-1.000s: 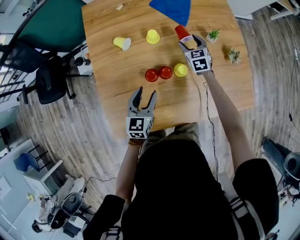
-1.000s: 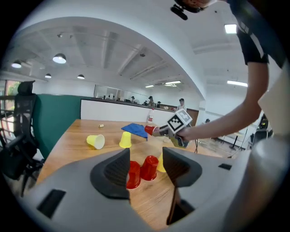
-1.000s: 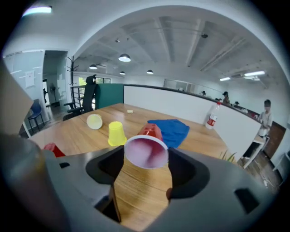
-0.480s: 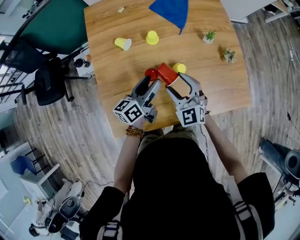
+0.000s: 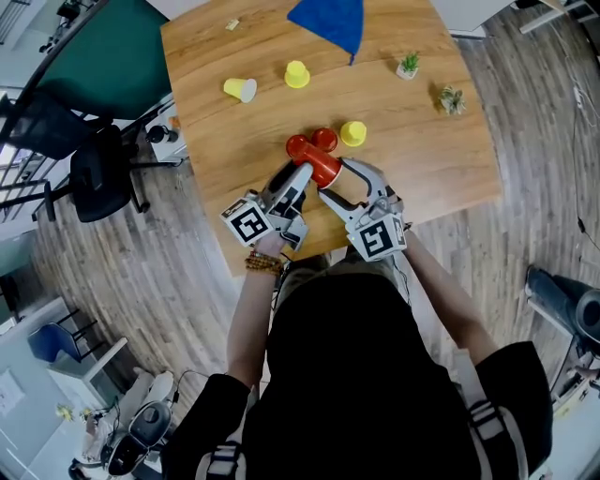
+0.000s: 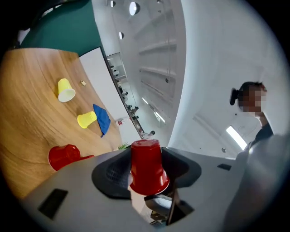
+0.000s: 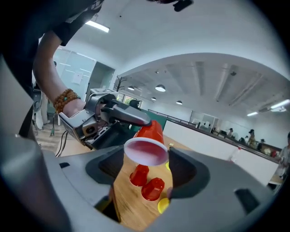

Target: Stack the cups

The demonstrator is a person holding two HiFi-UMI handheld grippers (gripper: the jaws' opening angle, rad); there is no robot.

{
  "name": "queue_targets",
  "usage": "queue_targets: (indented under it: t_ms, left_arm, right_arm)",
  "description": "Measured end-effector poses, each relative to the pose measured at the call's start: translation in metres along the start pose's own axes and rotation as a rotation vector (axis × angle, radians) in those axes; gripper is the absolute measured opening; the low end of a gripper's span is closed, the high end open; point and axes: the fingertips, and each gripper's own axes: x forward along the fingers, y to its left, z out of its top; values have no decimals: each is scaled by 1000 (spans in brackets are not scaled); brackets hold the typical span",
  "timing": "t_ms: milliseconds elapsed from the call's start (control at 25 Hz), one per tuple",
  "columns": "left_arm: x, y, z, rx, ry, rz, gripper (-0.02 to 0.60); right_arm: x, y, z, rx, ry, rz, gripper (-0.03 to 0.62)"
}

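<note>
A red cup (image 5: pixel 322 167) hangs over the table's near edge between both grippers. My right gripper (image 5: pixel 343 180) is shut on it near the white-lined rim (image 7: pixel 146 152). My left gripper (image 5: pixel 298 180) comes from the left; its jaws are closing on the cup's base end (image 6: pixel 147 165), and the pads look to be touching it. Two more red cups (image 5: pixel 298 146) (image 5: pixel 324 140) stand upside down on the wooden table (image 5: pixel 422 159), a yellow cup (image 5: pixel 353 133) beside them. Farther back are an upside-down yellow cup (image 5: pixel 297 73) and a yellow cup (image 5: pixel 240 89) on its side.
A blue cloth (image 5: pixel 330 19) lies at the table's far edge. Two small plants (image 5: pixel 407 66) (image 5: pixel 451 98) stand at the right. A black office chair (image 5: pixel 94 169) sits off the table's left side, next to a green surface (image 5: pixel 103 47).
The right gripper carried the red cup from the table's far side back to the near edge. The left gripper rose and swung in, and its jaws now enclose the cup's base.
</note>
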Motion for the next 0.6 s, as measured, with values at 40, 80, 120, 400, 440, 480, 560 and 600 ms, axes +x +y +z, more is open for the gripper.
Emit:
queue_targets:
  t_ms: [40, 80, 120, 400, 440, 480, 560, 600]
  left_arm:
    - [-1, 0, -1, 32, 10, 10, 230]
    - [-1, 0, -2, 68, 18, 25, 227]
    - [-2, 1, -1, 109, 23, 46, 225]
    - [-14, 35, 26, 482, 20, 315, 224]
    - [-14, 40, 28, 531, 27, 350, 224]
    - [-14, 45, 29, 571, 37, 379, 222]
    - [-11, 52, 30, 620, 54, 416, 222]
    - [-9, 55, 30, 632, 58, 426, 222]
  right_arm:
    - [0, 2, -2, 0, 4, 19, 328]
    - [-1, 5, -4, 5, 7, 44, 328]
    - [-2, 6, -8, 16, 8, 69, 329]
    - [5, -70, -94, 191, 168, -69, 341]
    - [8, -83, -111, 205, 206, -96, 341]
    - [12, -93, -128, 220, 238, -115, 339]
    - [21, -106, -154, 253, 283, -128, 334]
    - [26, -109, -162, 263, 296, -127, 331]
